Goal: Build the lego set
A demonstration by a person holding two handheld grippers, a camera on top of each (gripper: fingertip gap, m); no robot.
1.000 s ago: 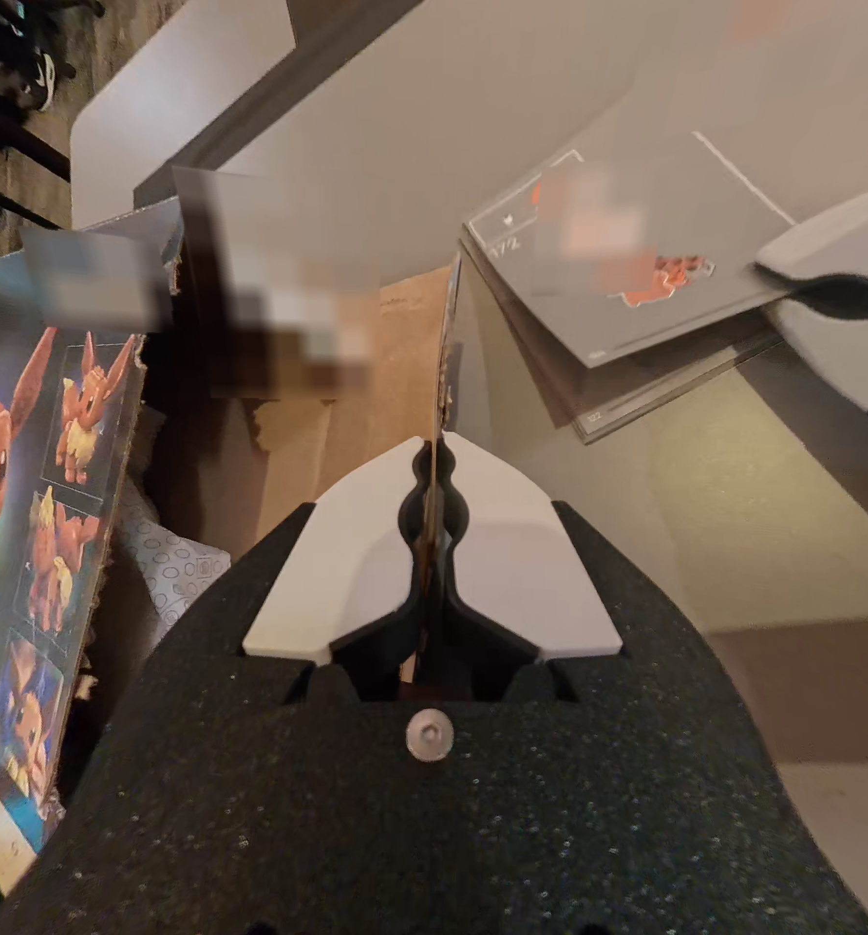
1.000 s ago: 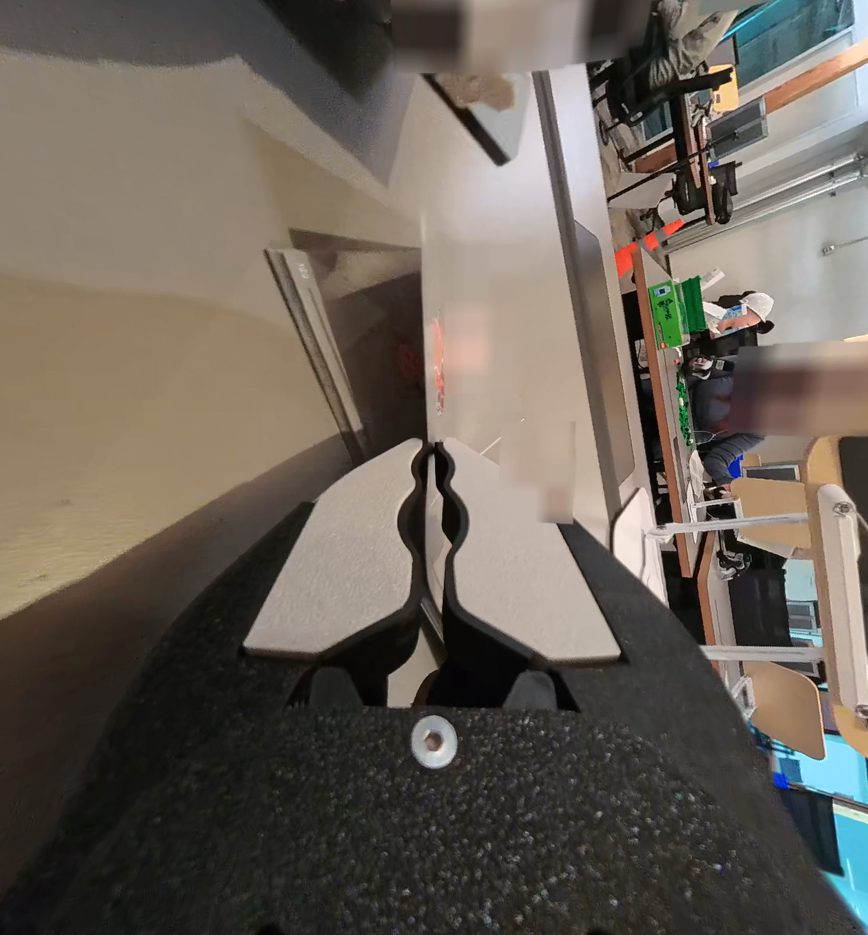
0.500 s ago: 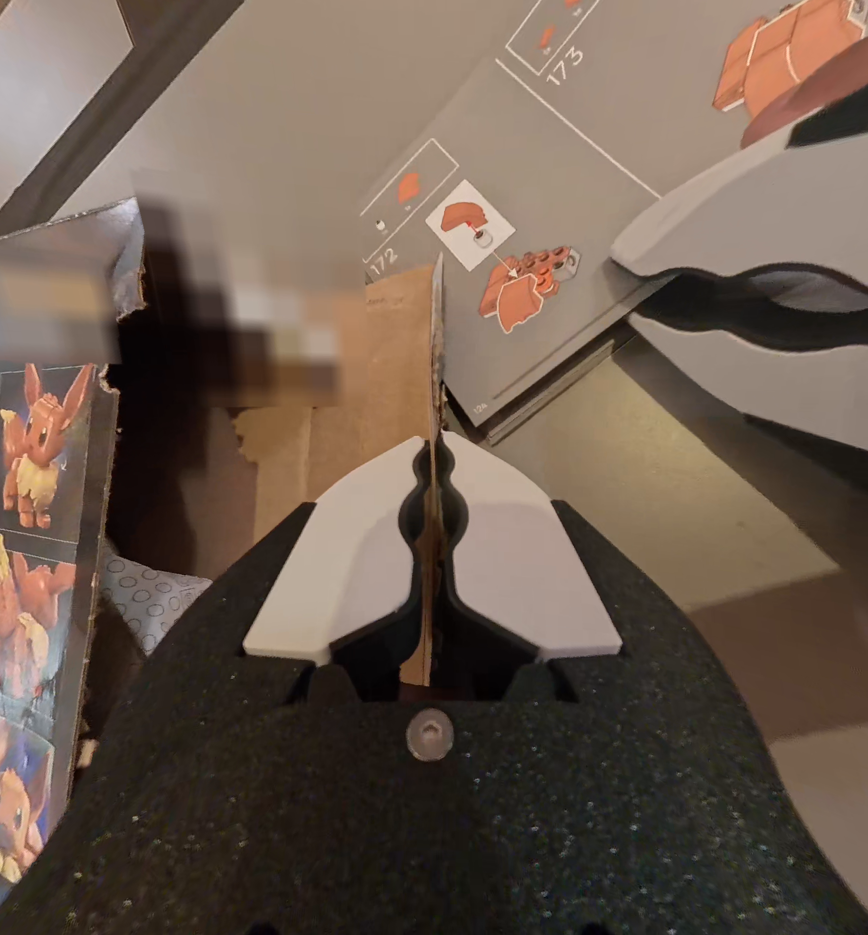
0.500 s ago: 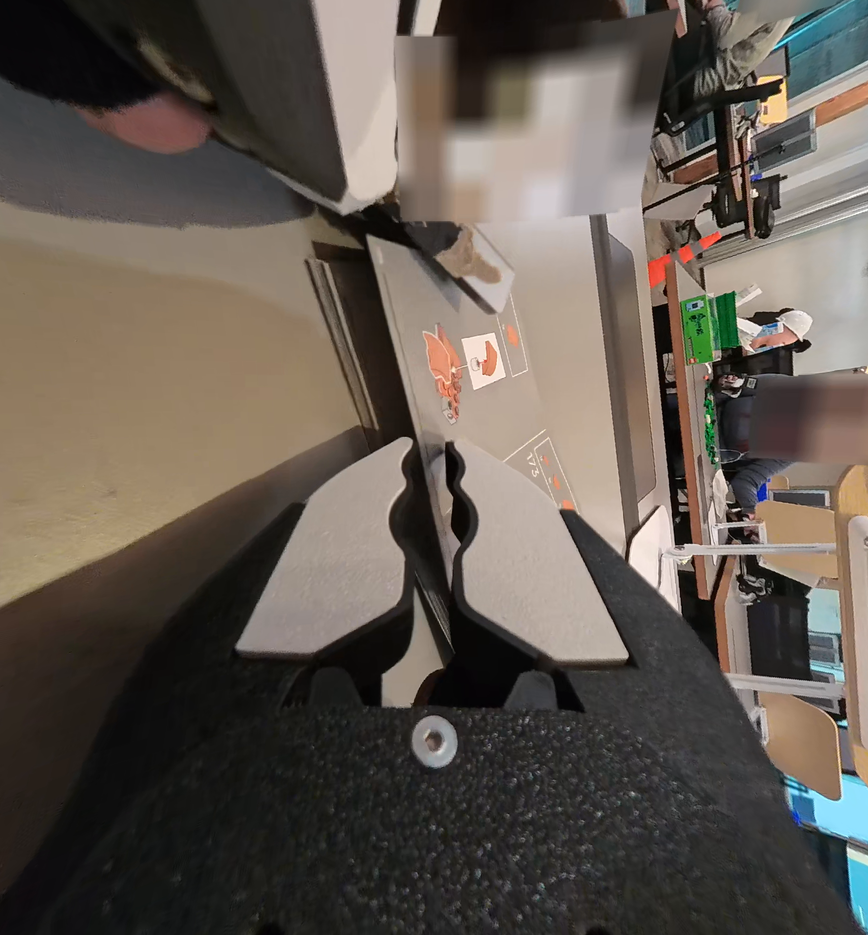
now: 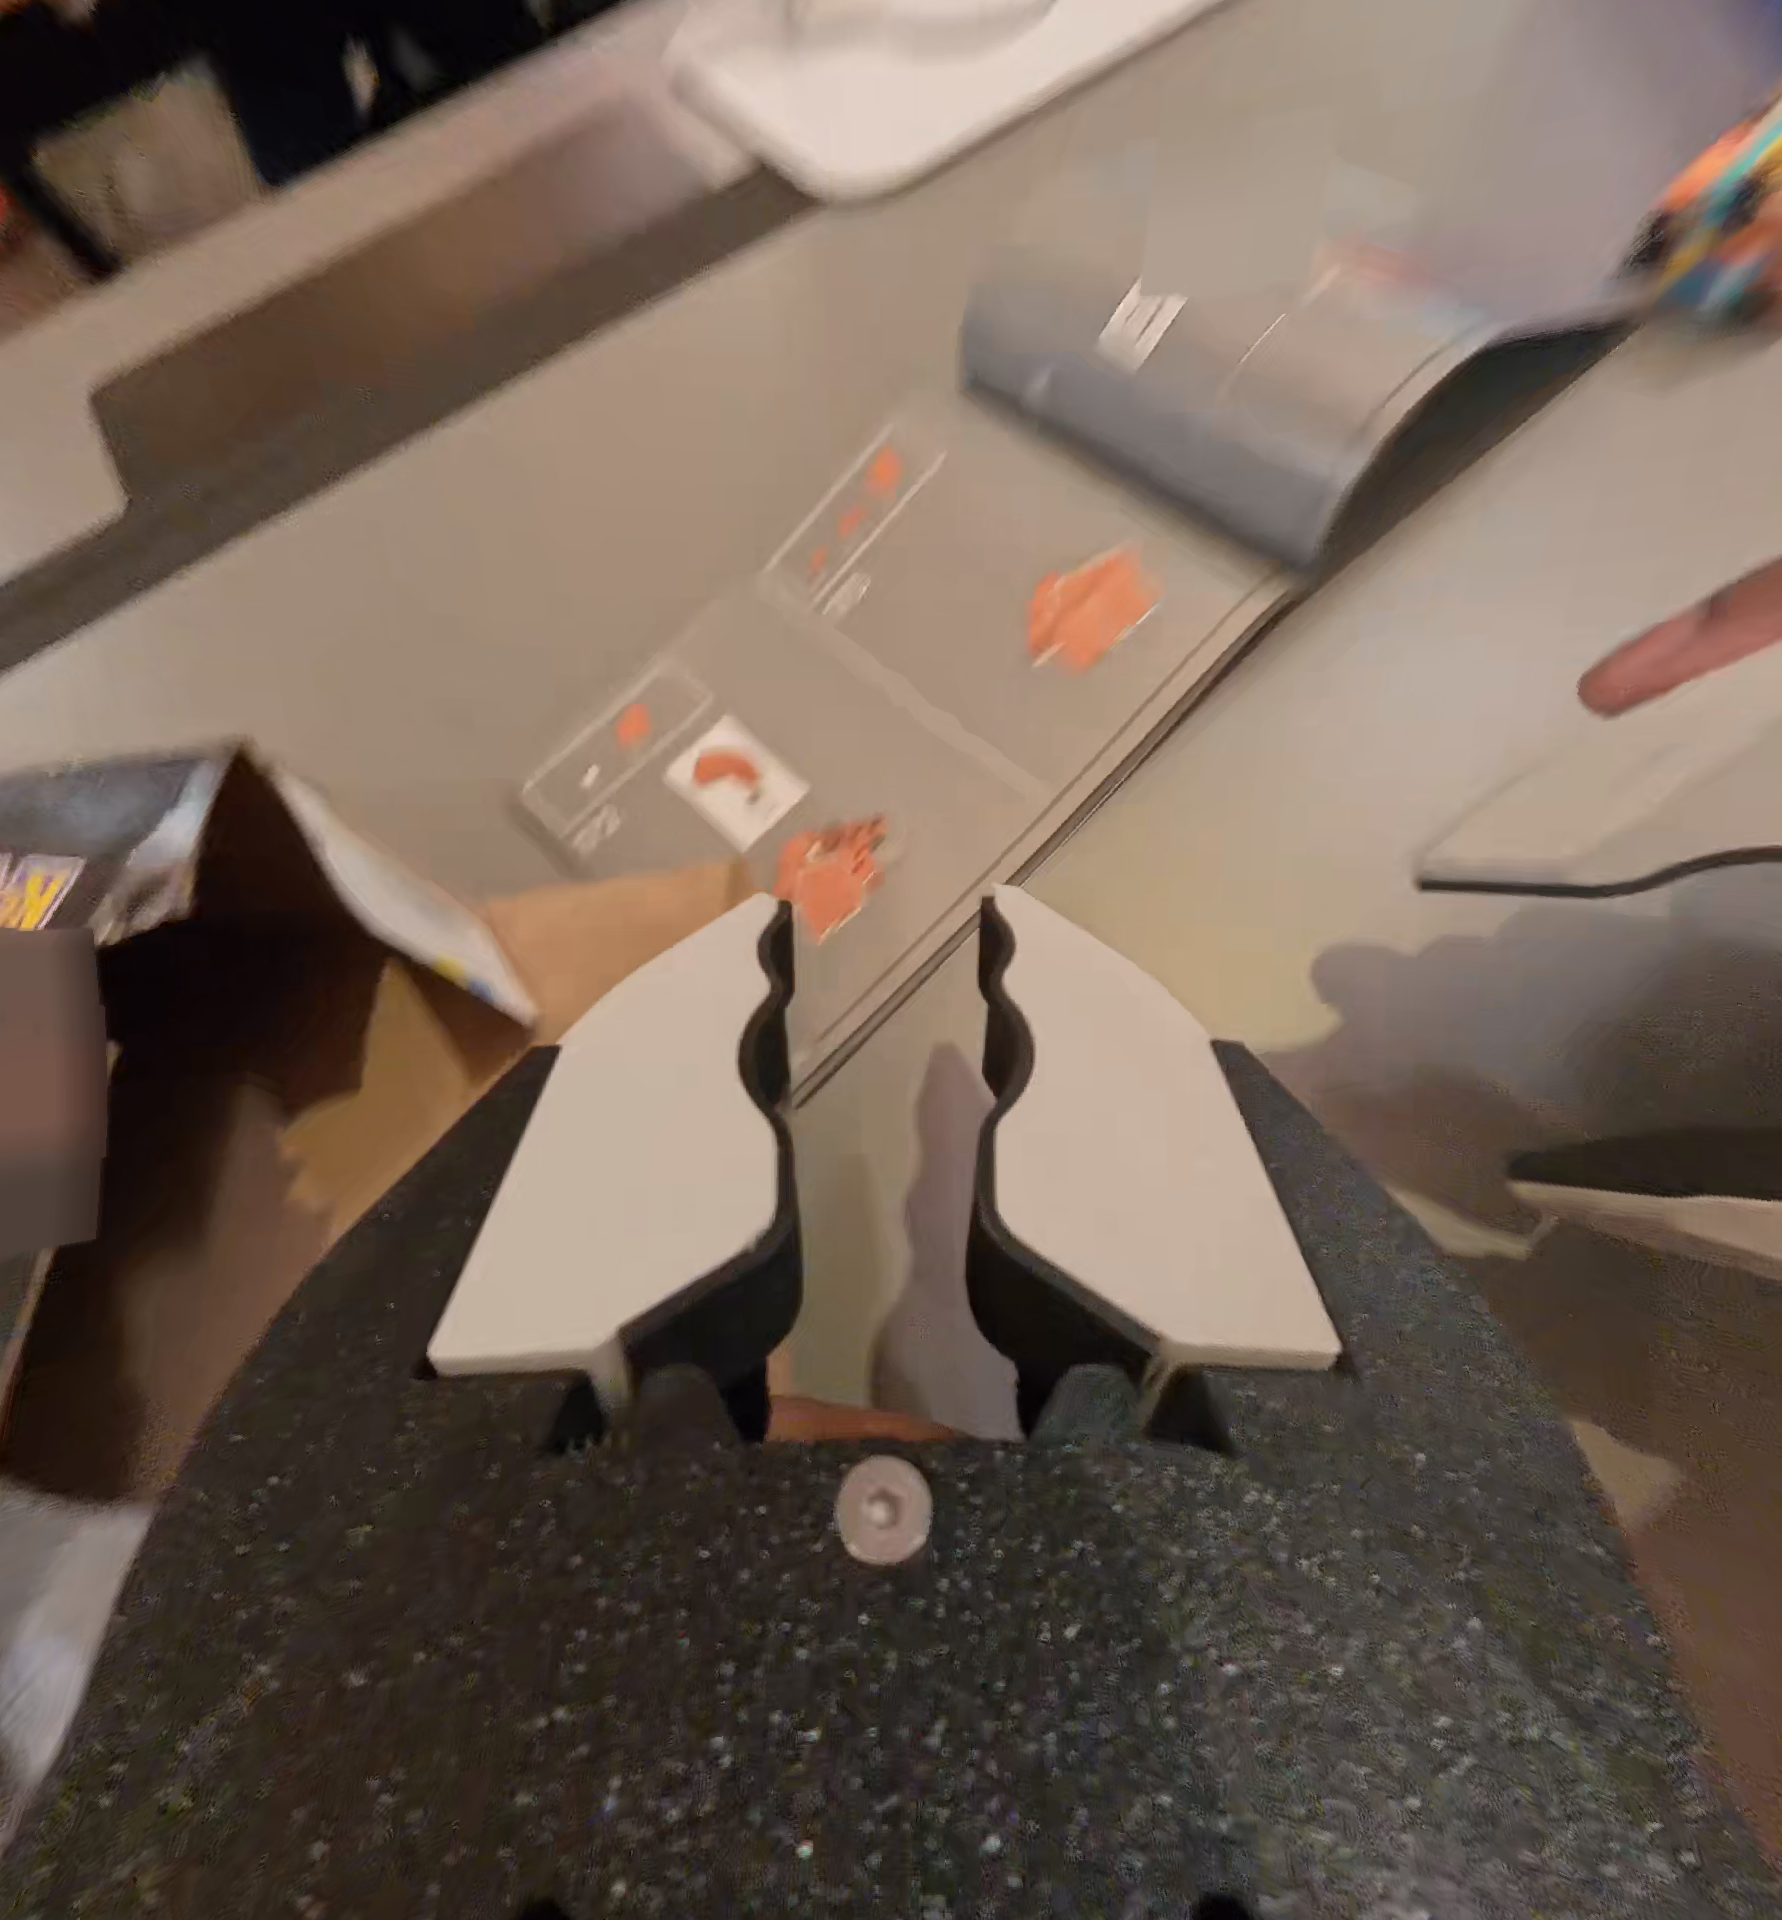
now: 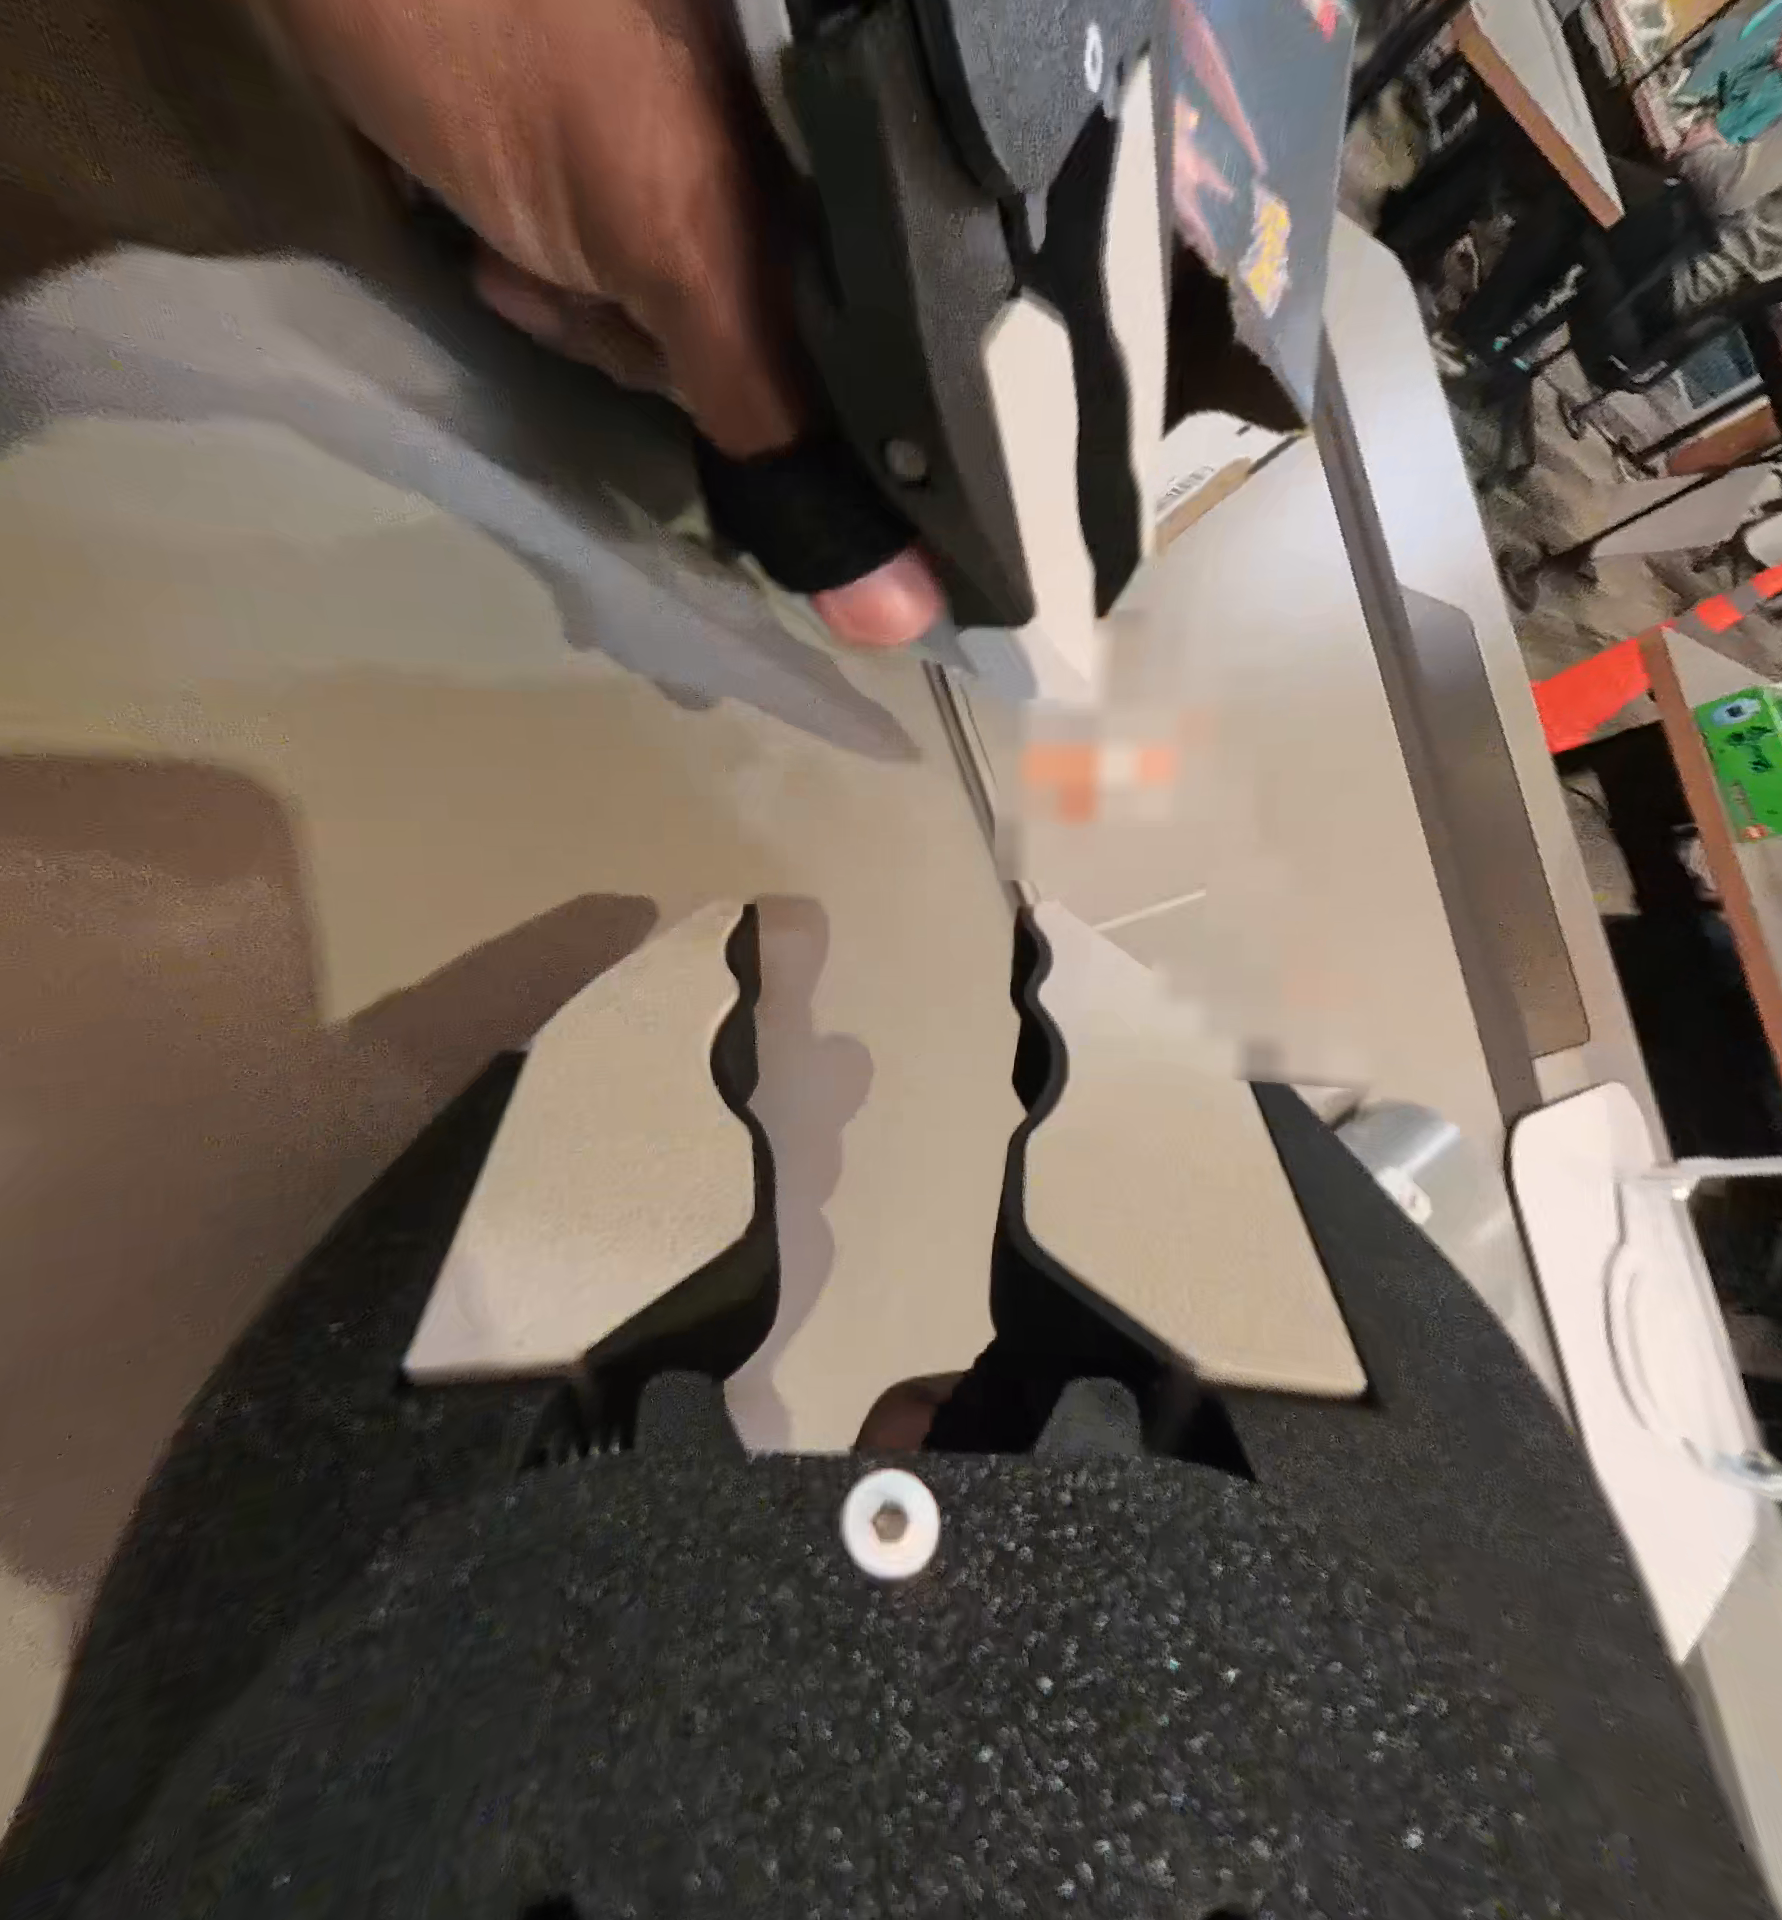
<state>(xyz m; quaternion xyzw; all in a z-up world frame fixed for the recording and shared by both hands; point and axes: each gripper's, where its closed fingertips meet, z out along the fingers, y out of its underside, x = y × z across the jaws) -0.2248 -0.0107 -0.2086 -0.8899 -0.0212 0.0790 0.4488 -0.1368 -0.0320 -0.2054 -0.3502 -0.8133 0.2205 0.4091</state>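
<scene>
Now both claws are released and hold nothing: the left claw [image 5: 882,914] and the right claw [image 6: 882,914] hover over the table [image 5: 554,520]. The open instruction booklet [image 5: 970,665] lies at 12 o'clock of the left claw, the opened lego box [image 5: 243,935] at 9 o'clock. The step looks like preparation; next, probably, bricks must come out of the box.

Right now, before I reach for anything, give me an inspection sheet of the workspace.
Surface: pale table, bare near both grippers.
Job's things: open instruction booklet lying flat; opened set box at left, flap up. No loose bricks seen.
Clutter: colourful blurred item at far right corner, kind unclear.
Grippers: left gripper open, empty; right gripper open, empty.
Cables: nothing seen.
Surroundings: other desks and green items beyond the table edge; white tray behind.
</scene>
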